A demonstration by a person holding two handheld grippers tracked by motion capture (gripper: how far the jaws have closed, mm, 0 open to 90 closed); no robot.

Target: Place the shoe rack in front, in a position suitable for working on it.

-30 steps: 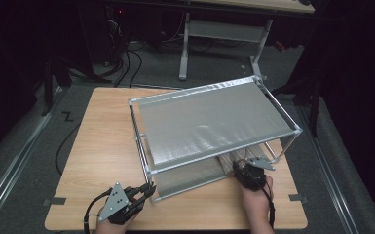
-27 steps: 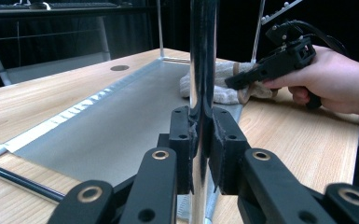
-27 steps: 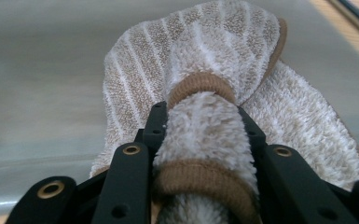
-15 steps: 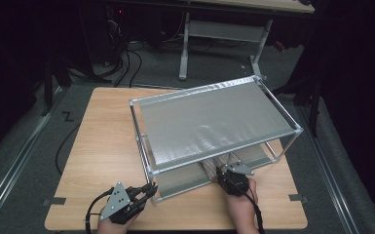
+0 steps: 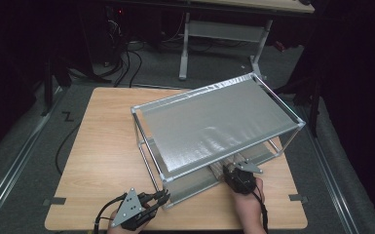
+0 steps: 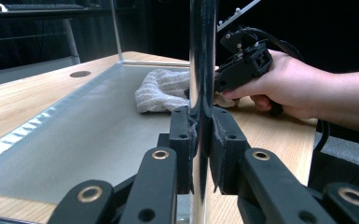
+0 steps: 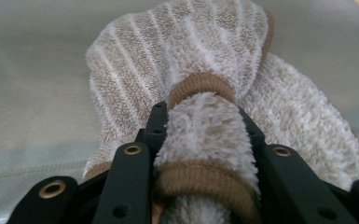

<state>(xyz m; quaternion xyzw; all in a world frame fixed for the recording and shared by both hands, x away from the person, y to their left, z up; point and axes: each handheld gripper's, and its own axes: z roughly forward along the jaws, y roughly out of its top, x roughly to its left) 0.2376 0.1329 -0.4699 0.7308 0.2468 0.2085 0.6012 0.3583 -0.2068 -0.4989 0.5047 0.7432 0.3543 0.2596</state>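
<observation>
A metal-framed rack [image 5: 214,124] with grey fabric shelves stands on the wooden table [image 5: 102,146]. My left gripper [image 5: 163,196] is at the rack's near left corner, shut on the upright chrome post [image 6: 201,56], which its pads [image 6: 181,140] clamp from both sides. My right gripper [image 5: 230,169] reaches into the lower shelf [image 6: 88,135] from the front. It is shut on a fluffy beige-and-white striped cloth [image 7: 200,56], with a bunched fold squeezed between its jaws [image 7: 203,121]. From the left gripper view, the cloth [image 6: 161,91] lies on the shelf in front of the right gripper [image 6: 218,86].
The rack's top shelf hides most of the lower shelf from above. Bare tabletop lies left of the rack. A grey stand [image 5: 224,34] and cables [image 5: 126,53] are on the floor beyond the table. Tape marks [image 5: 53,201] sit at the table's near corners.
The right hand and its gripper have shifted a little to the left along the rack's front. The left gripper has stayed on the post.
</observation>
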